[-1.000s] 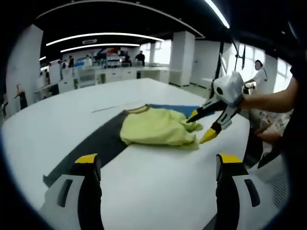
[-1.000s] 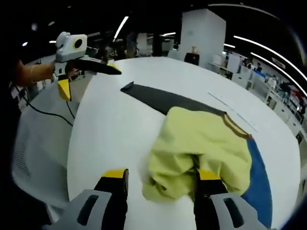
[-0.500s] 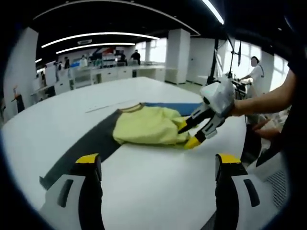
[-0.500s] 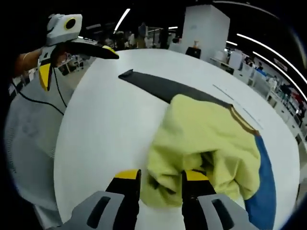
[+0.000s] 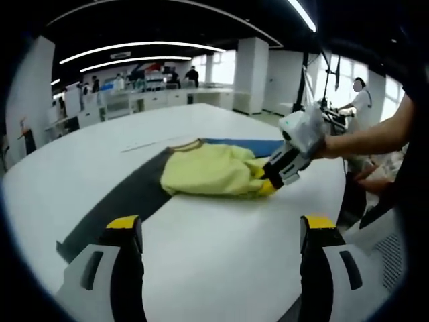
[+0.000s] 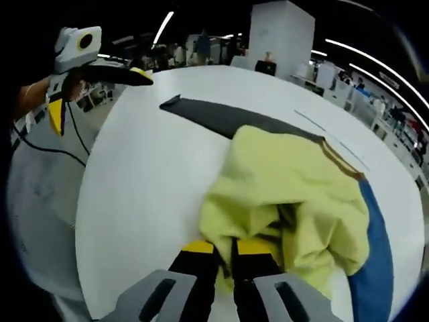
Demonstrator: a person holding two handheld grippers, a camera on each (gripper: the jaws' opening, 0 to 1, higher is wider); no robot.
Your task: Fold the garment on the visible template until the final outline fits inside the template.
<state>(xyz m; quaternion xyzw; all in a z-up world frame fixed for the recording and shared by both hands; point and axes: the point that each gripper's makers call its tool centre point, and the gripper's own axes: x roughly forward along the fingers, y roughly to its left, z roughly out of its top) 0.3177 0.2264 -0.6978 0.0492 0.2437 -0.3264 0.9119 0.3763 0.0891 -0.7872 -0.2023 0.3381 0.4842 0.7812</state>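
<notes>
The right gripper (image 6: pixel 224 249) is closed on the near edge of the garment (image 6: pixel 288 188), soft and light; an edge grip suits it. It lies on the template (image 6: pixel 221 119). Farther off, the left gripper (image 6: pixel 94 84) hangs open.

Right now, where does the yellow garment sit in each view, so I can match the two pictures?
Left gripper view: the yellow garment lies mid-picture, right of centre, on the white table, the right gripper shut on its right edge.
Right gripper view: it lies lower right, running down to the closed jaws.
Shared landmark: the dark grey template strip running out from under the garment.
</notes>
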